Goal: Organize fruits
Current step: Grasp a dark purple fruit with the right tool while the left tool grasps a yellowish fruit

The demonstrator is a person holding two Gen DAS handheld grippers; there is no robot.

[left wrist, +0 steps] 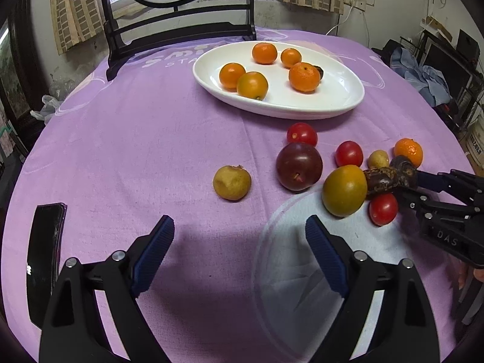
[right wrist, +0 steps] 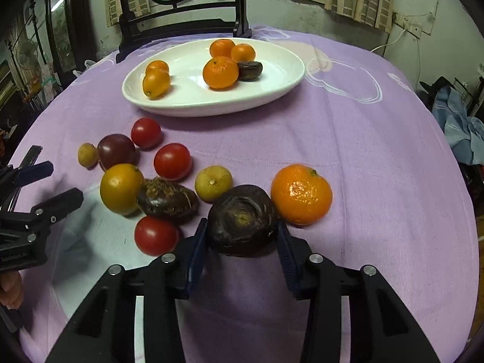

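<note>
A white oval plate [left wrist: 338,103] [right wrist: 281,84] at the back of the purple table holds several oranges [left wrist: 304,77] [right wrist: 220,72] and one dark brown fruit [right wrist: 250,70]. My right gripper [right wrist: 242,236] is shut on a dark brown fruit [right wrist: 242,219] low over the cloth; it also shows at the right of the left wrist view [left wrist: 403,171]. Beside it lie an orange [right wrist: 301,193], a second brown fruit [right wrist: 168,201], cherry tomatoes [right wrist: 155,235], a yellow-green fruit [right wrist: 121,188] and a dark plum [left wrist: 299,166]. My left gripper [left wrist: 239,242] is open and empty, in front of a small yellow fruit [left wrist: 232,182].
A black phone [left wrist: 45,257] lies at the table's left front edge. A dark wooden chair [left wrist: 181,30] stands behind the table. Clothes and clutter [left wrist: 423,72] lie to the right of the table.
</note>
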